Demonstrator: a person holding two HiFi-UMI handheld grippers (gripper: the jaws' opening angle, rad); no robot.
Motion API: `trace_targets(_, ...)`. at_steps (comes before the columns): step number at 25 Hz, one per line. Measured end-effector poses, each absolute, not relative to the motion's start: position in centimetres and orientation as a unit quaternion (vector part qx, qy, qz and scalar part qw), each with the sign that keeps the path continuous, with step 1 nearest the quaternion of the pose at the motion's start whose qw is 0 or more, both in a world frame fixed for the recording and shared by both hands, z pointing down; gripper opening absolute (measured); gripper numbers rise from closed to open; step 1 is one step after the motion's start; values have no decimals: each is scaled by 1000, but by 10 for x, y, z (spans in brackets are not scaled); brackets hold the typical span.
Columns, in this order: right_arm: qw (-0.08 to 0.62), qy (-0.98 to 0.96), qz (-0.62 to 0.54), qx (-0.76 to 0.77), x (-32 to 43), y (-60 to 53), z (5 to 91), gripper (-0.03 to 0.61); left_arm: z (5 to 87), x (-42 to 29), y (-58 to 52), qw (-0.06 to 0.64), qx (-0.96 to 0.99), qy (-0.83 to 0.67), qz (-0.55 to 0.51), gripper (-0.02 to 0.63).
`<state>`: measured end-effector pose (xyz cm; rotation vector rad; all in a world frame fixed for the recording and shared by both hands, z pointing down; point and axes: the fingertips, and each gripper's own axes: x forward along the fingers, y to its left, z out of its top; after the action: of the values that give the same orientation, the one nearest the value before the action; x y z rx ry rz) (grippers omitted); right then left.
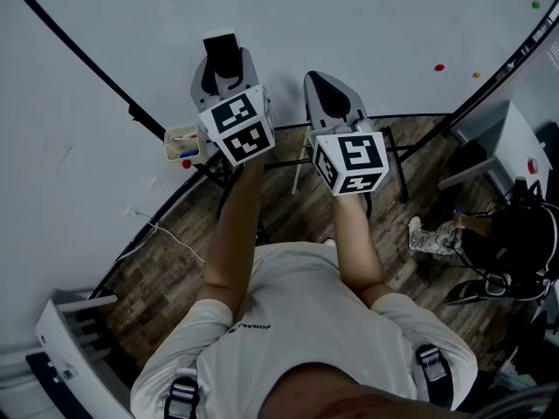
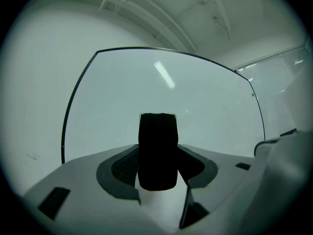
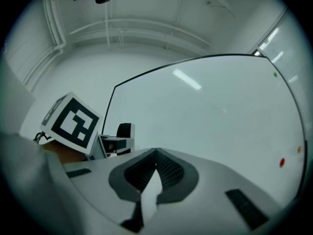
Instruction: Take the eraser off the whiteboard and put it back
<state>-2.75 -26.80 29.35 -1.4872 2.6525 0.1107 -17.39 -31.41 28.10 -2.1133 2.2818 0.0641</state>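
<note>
Holding eraser [image 2: 157,146] in wide-set left tongs [image 2: 158,166] before whiteboard [image 2: 205,106]; right tongs [image 3: 155,169] closed, empty.

surface: whiteboard [image 1: 349,24] — on it: red dot [image 1: 439,67], orange dot [image 1: 476,75], green dot [image 1: 536,5] | frame — small box [image 1: 182,143]

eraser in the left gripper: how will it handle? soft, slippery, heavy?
Probably light and stiff: the eraser stands straight between the jaws of the left gripper, with no sag. Its black face looks woven and matte, so it is likely grippy and maybe slightly compressible. It is blocky with flat sides, so it is unlikely to roll.
</note>
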Motion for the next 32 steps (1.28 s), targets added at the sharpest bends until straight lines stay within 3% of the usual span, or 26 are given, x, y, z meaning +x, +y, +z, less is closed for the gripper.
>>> trace_targets(32,50,866,43,-496,-24,-268,288,14,274,-185,-348,24,-669,743,2,221)
